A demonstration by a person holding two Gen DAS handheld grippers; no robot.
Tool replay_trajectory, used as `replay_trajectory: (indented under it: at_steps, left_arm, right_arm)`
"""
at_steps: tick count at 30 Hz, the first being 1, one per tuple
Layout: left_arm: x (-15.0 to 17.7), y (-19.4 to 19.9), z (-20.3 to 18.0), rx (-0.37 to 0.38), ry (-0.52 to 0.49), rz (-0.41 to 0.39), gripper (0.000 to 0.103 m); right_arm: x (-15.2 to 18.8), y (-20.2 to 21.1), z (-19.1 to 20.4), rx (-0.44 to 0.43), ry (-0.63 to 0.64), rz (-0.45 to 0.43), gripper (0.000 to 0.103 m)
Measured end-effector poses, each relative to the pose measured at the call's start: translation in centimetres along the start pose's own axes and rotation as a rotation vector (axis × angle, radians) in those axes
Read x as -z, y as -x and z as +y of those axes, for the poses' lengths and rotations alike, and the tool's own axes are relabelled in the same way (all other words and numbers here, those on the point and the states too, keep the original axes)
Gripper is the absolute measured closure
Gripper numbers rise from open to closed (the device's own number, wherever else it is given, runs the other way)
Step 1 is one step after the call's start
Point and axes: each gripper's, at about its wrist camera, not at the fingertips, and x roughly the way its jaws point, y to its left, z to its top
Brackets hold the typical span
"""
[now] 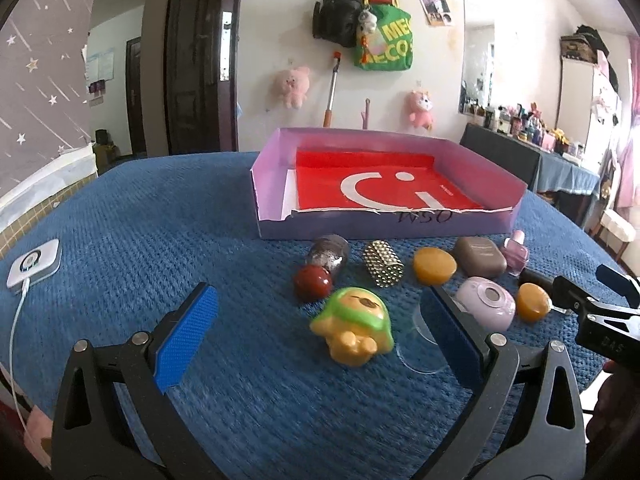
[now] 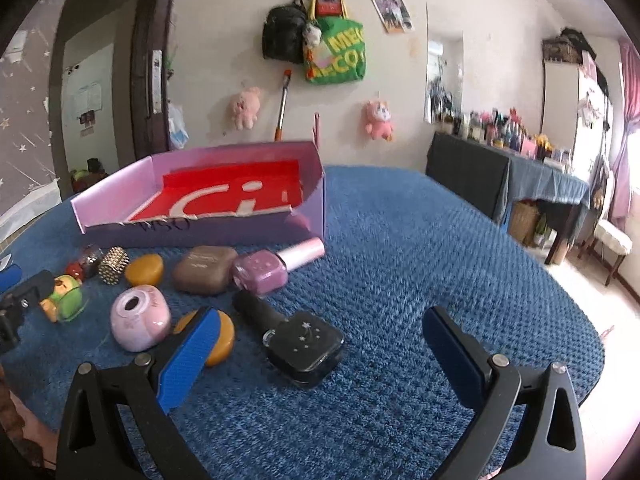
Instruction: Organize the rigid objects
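The box (image 1: 384, 228) held nothing; every item, including the toy (image 1: 354, 330) and black bottle (image 2: 296, 340), lay outside. Both the left gripper (image 1: 320, 332) and right gripper (image 2: 320, 344) stood wide open, holding nothing.

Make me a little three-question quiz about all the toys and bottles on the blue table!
1. True or false: the purple box already holds some of the toys.
2. Which thing lies between the open left gripper fingers?
A. green-hooded figure
B. black bottle
C. studded cylinder
3. Fill in: the pink nail polish bottle lies on its ____.

Key: 1 false, only a red sheet lines it; 2 A; 3 side.
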Motion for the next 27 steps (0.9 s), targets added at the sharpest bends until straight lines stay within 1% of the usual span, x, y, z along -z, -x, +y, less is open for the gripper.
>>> replay_trajectory:
  at_steps: [4,8,10,12,14,15,17,19,21,22,23,25,27]
  left_arm:
    - [-0.4,-1.0,0.2,0.018,-0.027,0.044,0.002]
    - [-0.5,-1.7,0.4,0.042,-0.017,0.077,0.005]
    - [-0.5,-1.8,0.3,0.048,-0.023,0.079,0.005]
    - [-0.6,-2.0,0.2,0.056,-0.029,0.082,0.006]
    - [-0.7,-2.1,0.1,0.07,-0.026,0.086,0.012]
    - [-0.7,-2.1,0.1,0.077,-0.024,0.091,0.014]
    - [-0.8,-2.2,0.1,0.07,-0.026,0.093,0.015]
    - [-0.8,-2.1,0.1,0.059,-0.033,0.092,0.018]
    - [-0.8,-2.4,0.2,0.044,-0.041,0.11,0.02]
    - [-0.6,-2.6,0.4,0.045,-0.039,0.128,0.021]
    - [-0.5,-2.6,0.6,0.066,-0.029,0.136,0.021]
    - [-0.2,-2.7,0.7,0.085,-0.018,0.142,0.02]
    - [-0.2,-2.7,0.6,0.079,-0.024,0.139,0.02]
  right_arm:
    - [0.0,-1.1,-0.4,0.014,-0.011,0.044,0.0]
    - [0.0,-1.4,-0.6,0.012,-0.023,0.054,0.001]
    - [-0.1,-1.6,-0.7,0.004,-0.033,0.064,0.005]
    - [0.0,-1.8,-0.7,0.002,-0.026,0.071,0.017]
    - [0.2,-2.2,-0.6,-0.013,-0.017,0.093,0.021]
    - [0.5,-2.5,-0.7,-0.038,-0.025,0.107,0.023]
    - [0.7,-2.4,-0.5,-0.037,-0.011,0.103,0.025]
    - [0.9,-2.4,0.0,-0.027,0.022,0.097,0.027]
    - [1.0,-2.3,-0.1,-0.035,0.022,0.096,0.027]
    - [1.0,-2.3,-0.1,-0.04,0.02,0.097,0.027]
    - [1.0,-2.3,-0.2,-0.043,0.018,0.098,0.027]
    - [1.1,-2.3,-0.2,-0.047,0.017,0.098,0.027]
    - [1.0,-2.3,-0.3,-0.047,0.02,0.098,0.027]
